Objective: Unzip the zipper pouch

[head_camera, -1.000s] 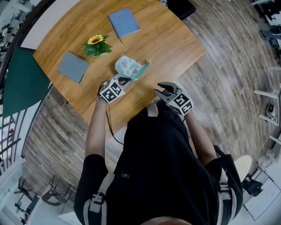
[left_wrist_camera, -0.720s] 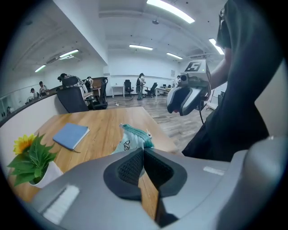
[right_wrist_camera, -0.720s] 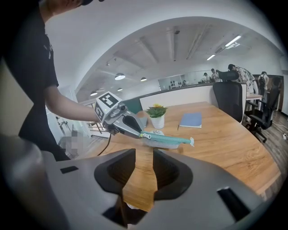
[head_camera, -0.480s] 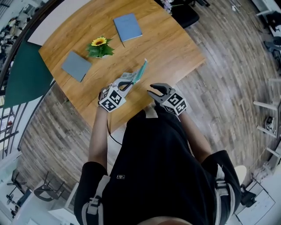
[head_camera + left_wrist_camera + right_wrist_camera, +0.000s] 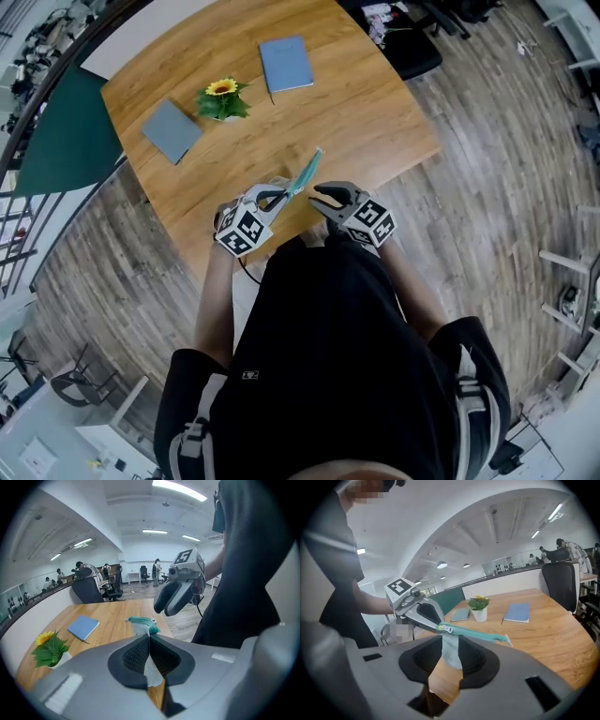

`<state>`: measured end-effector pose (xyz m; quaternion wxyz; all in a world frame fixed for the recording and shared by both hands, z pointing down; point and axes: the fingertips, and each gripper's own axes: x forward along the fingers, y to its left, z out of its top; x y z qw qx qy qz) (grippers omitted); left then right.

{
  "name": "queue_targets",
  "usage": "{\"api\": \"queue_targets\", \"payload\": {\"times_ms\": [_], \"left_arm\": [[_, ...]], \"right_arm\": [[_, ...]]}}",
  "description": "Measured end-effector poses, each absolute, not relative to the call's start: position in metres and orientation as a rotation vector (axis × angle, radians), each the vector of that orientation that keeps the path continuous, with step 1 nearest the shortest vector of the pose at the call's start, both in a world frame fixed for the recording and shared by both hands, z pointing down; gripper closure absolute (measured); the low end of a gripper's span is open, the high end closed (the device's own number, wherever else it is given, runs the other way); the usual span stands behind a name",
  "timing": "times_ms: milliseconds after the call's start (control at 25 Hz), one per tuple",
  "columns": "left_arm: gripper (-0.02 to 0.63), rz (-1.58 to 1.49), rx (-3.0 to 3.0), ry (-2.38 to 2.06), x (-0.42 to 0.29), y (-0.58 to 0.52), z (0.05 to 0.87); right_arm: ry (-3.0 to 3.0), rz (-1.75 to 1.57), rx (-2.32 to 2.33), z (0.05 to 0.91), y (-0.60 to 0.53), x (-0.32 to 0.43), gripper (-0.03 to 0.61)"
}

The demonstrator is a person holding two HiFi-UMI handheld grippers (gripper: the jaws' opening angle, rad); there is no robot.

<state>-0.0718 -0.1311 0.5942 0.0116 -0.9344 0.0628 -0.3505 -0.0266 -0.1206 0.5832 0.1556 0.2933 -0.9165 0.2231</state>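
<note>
At the worktop's (image 5: 375,103) near edge, the left tongs (image 5: 279,197) pinch the teal-zippered pouch (image 5: 304,174) aloft, while the half-open right tongs (image 5: 317,198), just closing, straddle its hanging fabric without gripping.

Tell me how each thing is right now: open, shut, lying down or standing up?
White fabric pouch with teal zipper: lifted off the table, zip looks closed.
Left gripper: fingers shut on the pouch.
Right gripper: fingers apart, have just been closing, nothing between them.
Light blue notebook: closed, flat on the wooden table.
Grey notebook: closed, flat.
Yellow sunflower in white pot: upright.
</note>
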Motion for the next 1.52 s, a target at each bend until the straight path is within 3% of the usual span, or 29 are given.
{"api": "queue_targets", "payload": {"times_ms": [960,1240,1520], "left_arm": [[0.609,-1.116,-2.832,0.382,-0.040,-0.116,0.563],[0.609,-1.156,-2.818,0.396,-0.038,-0.110,0.569],[0.609,-1.176,-2.813,0.416,-0.035,-0.107,0.571]], "right_arm": [[-2.789,0.615,0.575,0.551,-0.118,-0.017,0.499],[-2.819,0.656,0.533,0.551,-0.113,-0.012,0.557],[-2.840,0.687,0.490,0.550,-0.107,-0.009,0.566]]}}
